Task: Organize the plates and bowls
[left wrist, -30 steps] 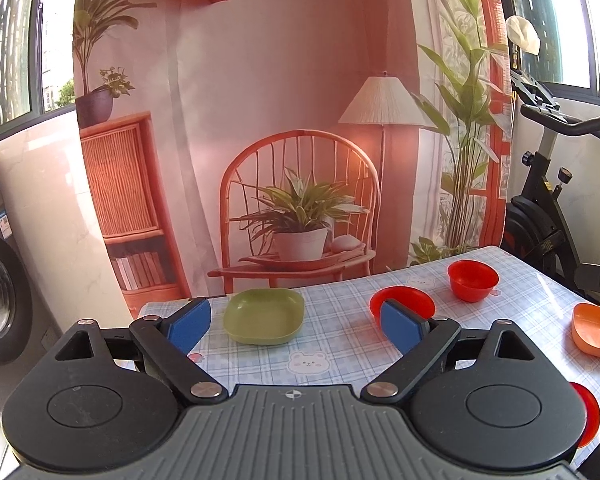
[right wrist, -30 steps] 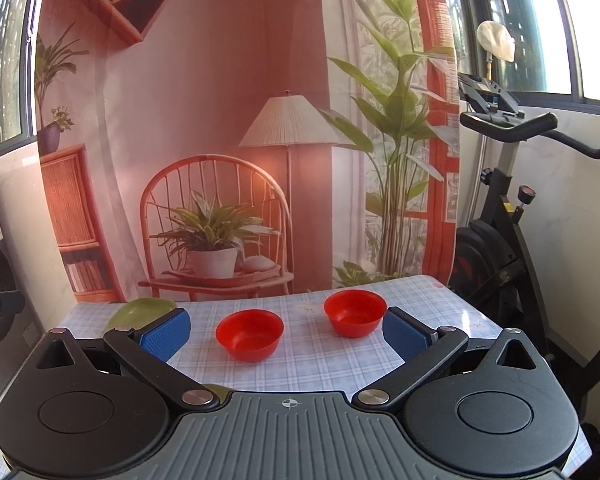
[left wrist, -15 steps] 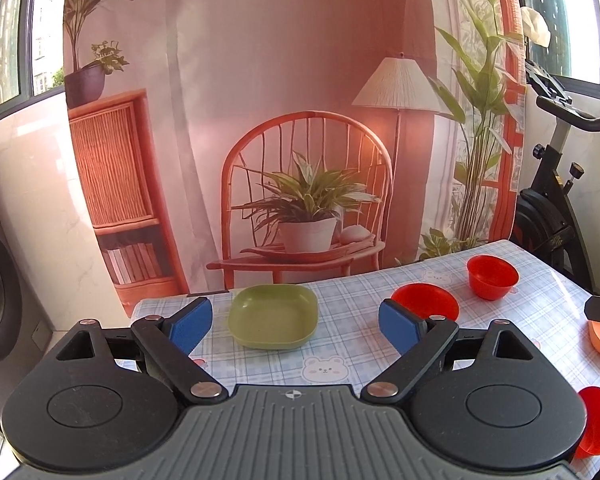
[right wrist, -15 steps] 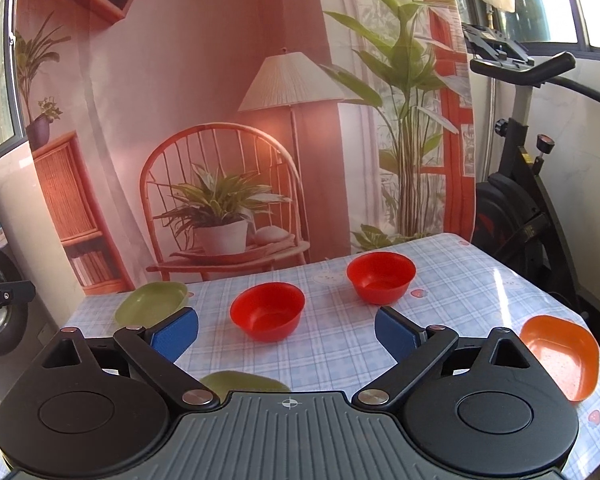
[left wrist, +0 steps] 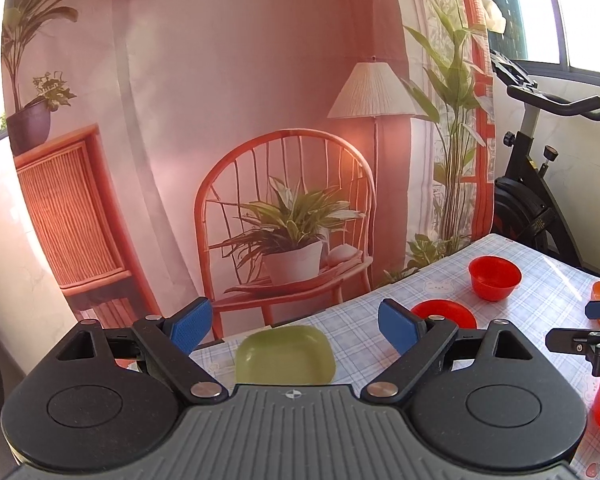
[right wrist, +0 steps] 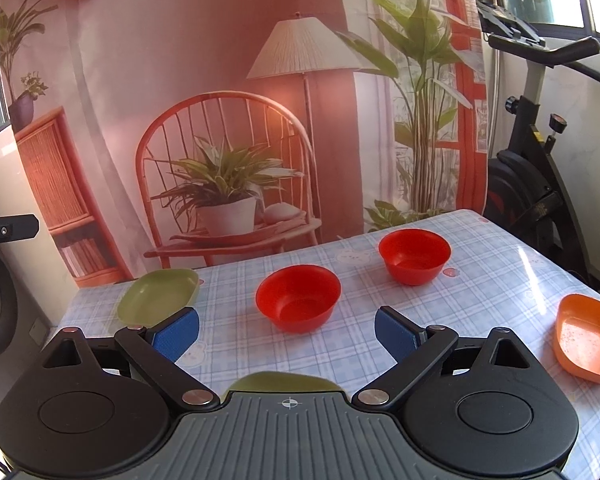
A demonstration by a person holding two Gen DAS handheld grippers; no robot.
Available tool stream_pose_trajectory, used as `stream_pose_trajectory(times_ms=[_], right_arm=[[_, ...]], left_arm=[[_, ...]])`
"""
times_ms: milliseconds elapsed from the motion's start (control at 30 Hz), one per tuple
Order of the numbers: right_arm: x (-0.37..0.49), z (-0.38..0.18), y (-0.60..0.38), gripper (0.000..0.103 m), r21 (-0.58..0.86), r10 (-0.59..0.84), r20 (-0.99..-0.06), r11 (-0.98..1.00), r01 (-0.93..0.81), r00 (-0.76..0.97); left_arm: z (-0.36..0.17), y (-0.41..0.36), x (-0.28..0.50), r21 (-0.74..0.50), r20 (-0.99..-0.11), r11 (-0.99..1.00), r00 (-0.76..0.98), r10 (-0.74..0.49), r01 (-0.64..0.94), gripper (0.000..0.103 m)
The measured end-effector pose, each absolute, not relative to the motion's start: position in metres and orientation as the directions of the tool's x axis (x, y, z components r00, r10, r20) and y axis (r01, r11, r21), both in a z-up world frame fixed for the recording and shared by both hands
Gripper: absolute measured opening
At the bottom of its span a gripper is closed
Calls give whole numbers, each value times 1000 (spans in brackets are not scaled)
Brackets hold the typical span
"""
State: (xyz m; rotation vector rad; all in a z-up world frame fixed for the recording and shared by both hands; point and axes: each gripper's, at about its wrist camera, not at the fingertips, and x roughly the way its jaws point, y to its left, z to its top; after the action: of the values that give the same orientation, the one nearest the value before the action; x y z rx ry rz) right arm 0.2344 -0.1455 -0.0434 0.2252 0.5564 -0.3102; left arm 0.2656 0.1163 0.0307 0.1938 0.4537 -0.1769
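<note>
Bowls look like light, stiff, slick plastic; we'd pinch a rim. Left gripper spread, right gripper closing, both empty.

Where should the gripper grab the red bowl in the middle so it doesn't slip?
Probably on the rim of the nearer red bowl. It sits upright and looks wider than the right gripper, whose jaws are closing with nothing between them. Come from above at its near side, one finger inside the wall, one outside.
</note>
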Motion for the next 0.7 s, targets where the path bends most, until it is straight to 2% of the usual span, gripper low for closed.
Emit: stream_pose_trajectory(times_ms=[300, 433, 600, 700], right_arm=[[310, -57, -111, 89, 170, -219, -565, 913, 372, 796], [351, -79, -94, 86, 166, -212, -600, 910, 379, 771], [399, -109, -79, 79, 161, -195, -632, 914, 374, 750], [424, -125, -74, 77, 156, -195, -643, 913, 376, 741]], left_arm=[[1, 165, 328, 129, -505, 948, 842, -188, 290, 85], [-19, 191, 359, 32, -536, 950, 808, -245, 309, 84], [-56, 206, 393, 19, -565, 960, 795, -219, 279, 81], [-83, 210, 417, 8, -602, 961, 769, -215, 276, 74]])
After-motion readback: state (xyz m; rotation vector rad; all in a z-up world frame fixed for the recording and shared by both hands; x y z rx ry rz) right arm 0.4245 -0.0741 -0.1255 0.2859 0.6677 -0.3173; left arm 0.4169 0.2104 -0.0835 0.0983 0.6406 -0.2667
